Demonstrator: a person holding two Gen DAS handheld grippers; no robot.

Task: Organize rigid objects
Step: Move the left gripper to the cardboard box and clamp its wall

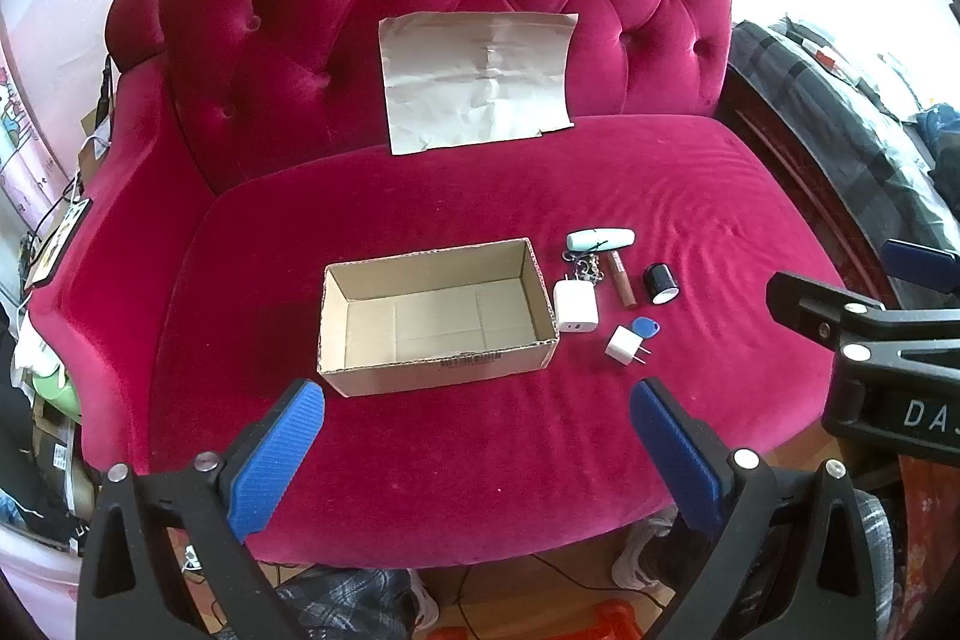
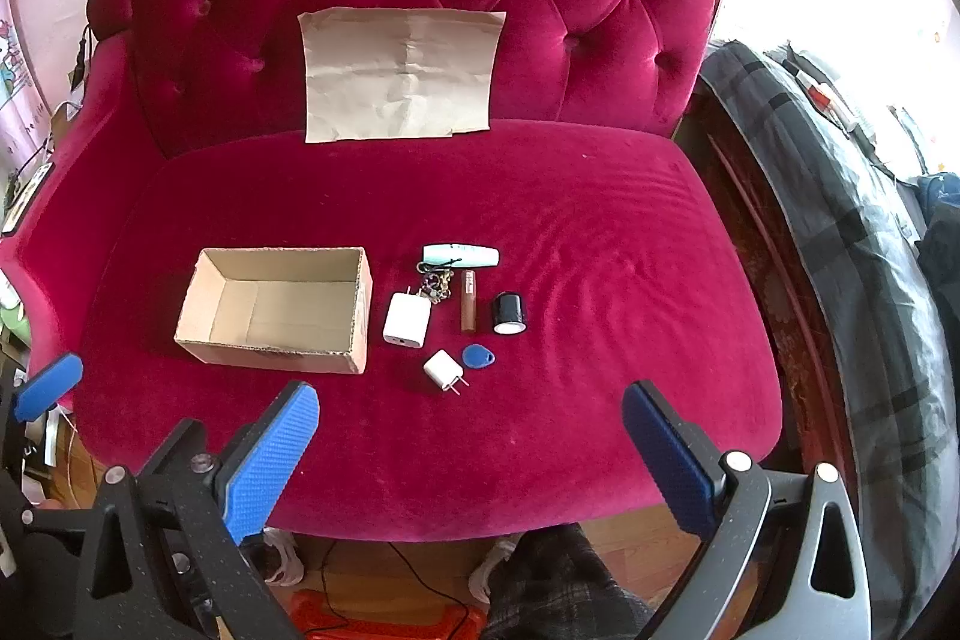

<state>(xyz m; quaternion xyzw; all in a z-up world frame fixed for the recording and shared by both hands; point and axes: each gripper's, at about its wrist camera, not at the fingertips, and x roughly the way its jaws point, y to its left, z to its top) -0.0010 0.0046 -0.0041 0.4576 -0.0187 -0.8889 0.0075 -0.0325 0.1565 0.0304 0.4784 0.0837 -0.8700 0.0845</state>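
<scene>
Nearest my lenses are the tools themselves: my left gripper [image 1: 477, 403] and right gripper [image 2: 471, 406] both show black plastic frames with steel rivets and blue, finely ribbed pads, the fingers spread as wide as they go with nothing between them. At three o'clock in the left view the other tool's black body carries white letters, "DA", the rest cut off.

Below lies a crimson velvet sofa [image 2: 540, 196], button-tufted along its back. A creased sheet of brown paper [image 2: 403, 73] leans against the backrest at twelve o'clock.

On the seat sits an open rectangular cardboard box [image 2: 198, 322], corrugated edges showing, its inside bare; a printed barcode strip on its near wall is too small to read. Just at its three o'clock side cluster the rigid pieces: a white charger block [image 2: 407, 320], a bunch of metal keys [image 2: 433, 283] touching its far end, a pale mint oval tube [image 2: 461, 255] beyond them, a brown cylindrical stick [image 2: 468, 308], and a glossy black jar [image 2: 509, 314]. Nearer me lie a small white plug [image 2: 444, 369] with two prongs and a blue teardrop fob [image 2: 479, 355].
</scene>
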